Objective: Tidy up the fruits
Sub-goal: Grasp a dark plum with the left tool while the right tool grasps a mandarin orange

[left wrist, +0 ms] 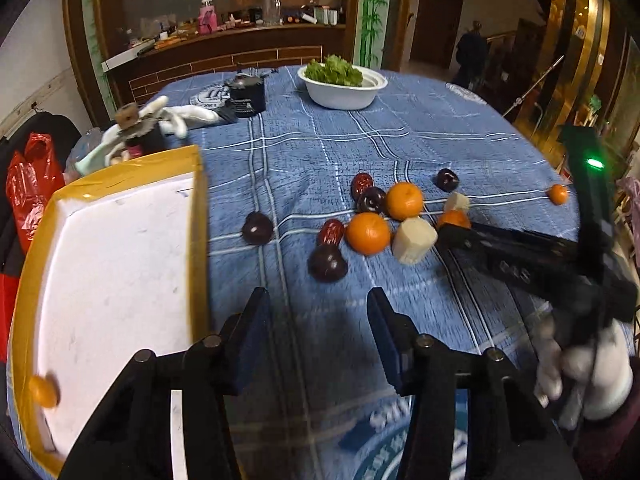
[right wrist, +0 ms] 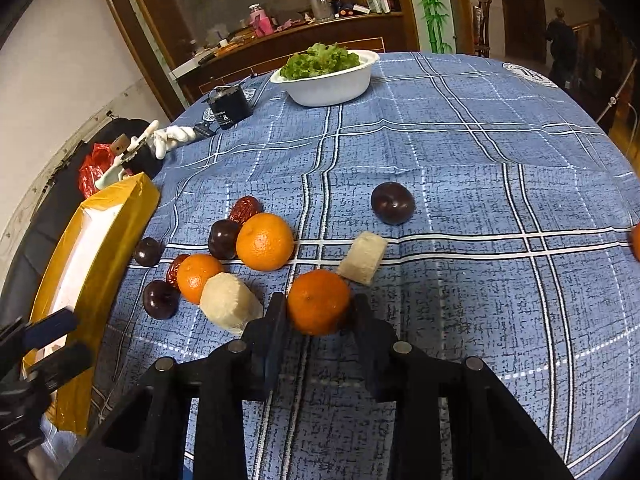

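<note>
Item 1, tangerine: I have it in the right tongs (light, soft-skinned, rolls), gripped at its widest; left tongs narrow, empty.

You see a woven blue checked tablecloth, matt and slightly creased. The mandarins show dimpled, semi-gloss peel; the plums are smooth and glossy. The tray has a matt white foam-like floor and shiny yellow tape walls. The white bowl looks matt, paper-like.
</note>
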